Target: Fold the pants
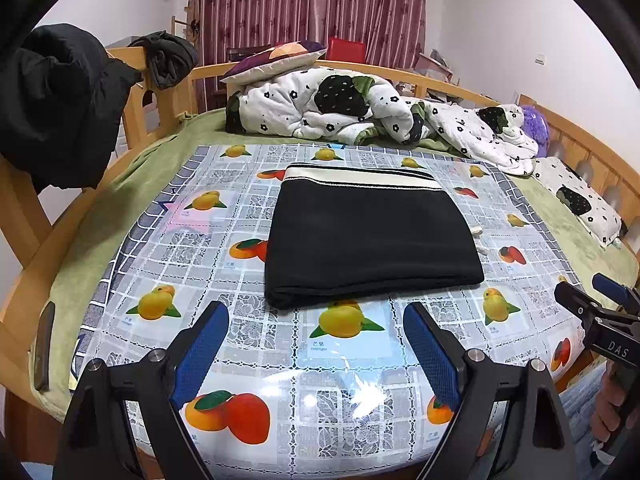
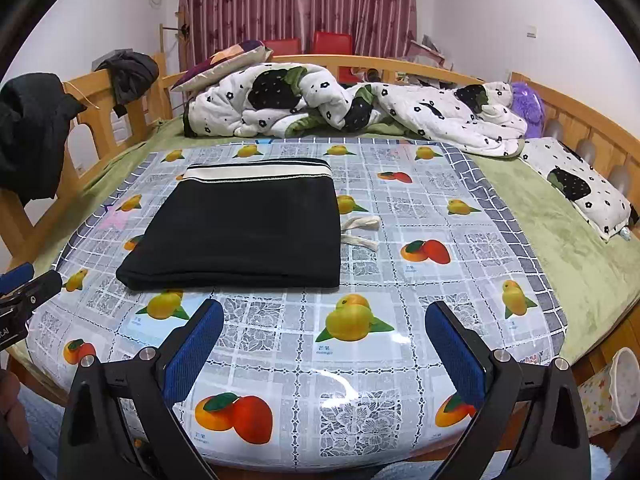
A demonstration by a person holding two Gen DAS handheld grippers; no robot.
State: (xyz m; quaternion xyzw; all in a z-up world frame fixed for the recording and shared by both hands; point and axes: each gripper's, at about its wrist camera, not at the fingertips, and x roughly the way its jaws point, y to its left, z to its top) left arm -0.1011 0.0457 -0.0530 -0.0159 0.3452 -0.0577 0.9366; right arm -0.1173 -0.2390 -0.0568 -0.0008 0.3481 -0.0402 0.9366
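Black pants (image 1: 370,236) lie folded into a flat rectangle on the fruit-print plastic cloth (image 1: 344,360), with a cream striped waistband (image 1: 360,176) at the far edge. In the right wrist view the same pants (image 2: 244,228) sit left of centre, and white drawstrings (image 2: 362,232) stick out on their right side. My left gripper (image 1: 316,344) hovers open just short of the near edge of the pants, nothing between its blue pads. My right gripper (image 2: 324,344) is open too, empty, near the cloth's front edge and right of the pants. Each gripper shows at the other view's side edge.
A rumpled white quilt (image 1: 360,108) and pillow (image 1: 276,60) lie at the back of the bed. Wooden rails (image 1: 136,104) carry dark clothes (image 1: 56,108) on the left. A patterned pillow (image 2: 580,188) lies right, a purple plush toy (image 2: 528,108) behind it, a star-print bin (image 2: 612,392) below.
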